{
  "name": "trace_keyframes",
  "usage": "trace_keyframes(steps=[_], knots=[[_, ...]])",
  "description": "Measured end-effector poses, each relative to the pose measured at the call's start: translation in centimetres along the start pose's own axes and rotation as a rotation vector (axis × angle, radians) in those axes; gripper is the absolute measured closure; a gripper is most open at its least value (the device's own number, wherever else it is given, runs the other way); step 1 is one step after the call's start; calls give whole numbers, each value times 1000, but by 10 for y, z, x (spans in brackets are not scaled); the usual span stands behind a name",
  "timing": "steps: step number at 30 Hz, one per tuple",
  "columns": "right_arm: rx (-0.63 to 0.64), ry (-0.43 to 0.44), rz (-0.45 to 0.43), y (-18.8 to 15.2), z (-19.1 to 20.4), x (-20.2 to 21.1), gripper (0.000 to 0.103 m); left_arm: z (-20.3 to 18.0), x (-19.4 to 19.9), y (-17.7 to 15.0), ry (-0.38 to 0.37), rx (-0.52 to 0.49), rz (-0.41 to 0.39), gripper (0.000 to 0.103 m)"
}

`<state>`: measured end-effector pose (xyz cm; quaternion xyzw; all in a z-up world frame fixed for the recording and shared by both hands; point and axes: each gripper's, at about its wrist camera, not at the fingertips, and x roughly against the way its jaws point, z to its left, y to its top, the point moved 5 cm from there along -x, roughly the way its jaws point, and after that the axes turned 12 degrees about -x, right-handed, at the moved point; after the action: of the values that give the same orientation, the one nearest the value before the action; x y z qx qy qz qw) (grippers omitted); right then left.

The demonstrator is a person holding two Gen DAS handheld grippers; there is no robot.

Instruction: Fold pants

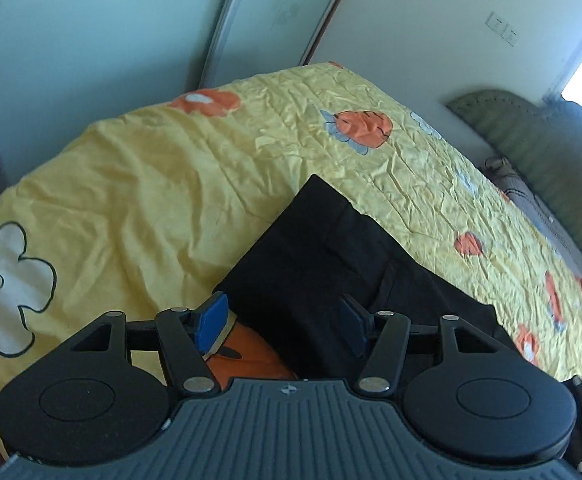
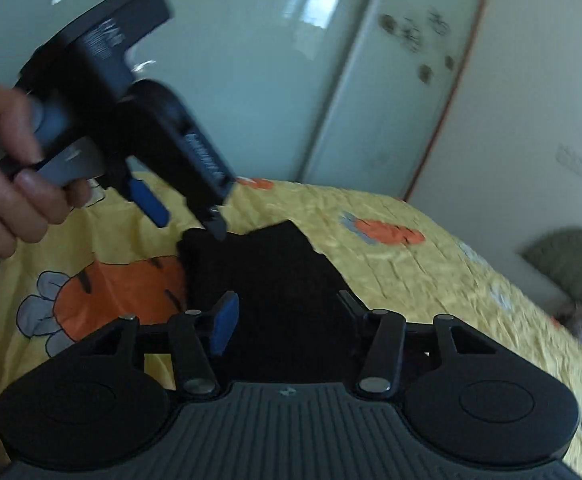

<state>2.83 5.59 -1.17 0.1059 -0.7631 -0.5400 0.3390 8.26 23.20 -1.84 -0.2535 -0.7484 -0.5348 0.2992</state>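
Note:
The black pants (image 1: pixel 331 264) lie folded into a compact block on the yellow flowered bedspread (image 1: pixel 139 184). My left gripper (image 1: pixel 283 320) is open and empty, hovering just above the near edge of the pants. In the right wrist view the pants (image 2: pixel 275 280) lie straight ahead, and my right gripper (image 2: pixel 287 320) is open and empty above their near edge. The left gripper (image 2: pixel 189 220) also shows there, held in a hand at the upper left, open, with its tips just above the far left corner of the pants.
The bed (image 2: pixel 431 272) has sliding glass wardrobe doors (image 1: pixel 91 40) right behind it. A green cushion (image 1: pixel 539 136) and a grey bundle (image 1: pixel 531 196) lie at the bed's right side. The holding hand (image 2: pixel 7 168) is at the left.

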Motion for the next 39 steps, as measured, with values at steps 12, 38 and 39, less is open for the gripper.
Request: trace_keyframes(steps=[12,38,39], knots=[[51,44,123,3,44,-76,80,19,-35,-6,-230,267,87,43],[-364,3,98,3,-79,-19,89,2,-23,-17,60,-21,-42,92],[-397,-51,117,-5,-104,-19,89,1,-24,-18,69,-24,-37,92]])
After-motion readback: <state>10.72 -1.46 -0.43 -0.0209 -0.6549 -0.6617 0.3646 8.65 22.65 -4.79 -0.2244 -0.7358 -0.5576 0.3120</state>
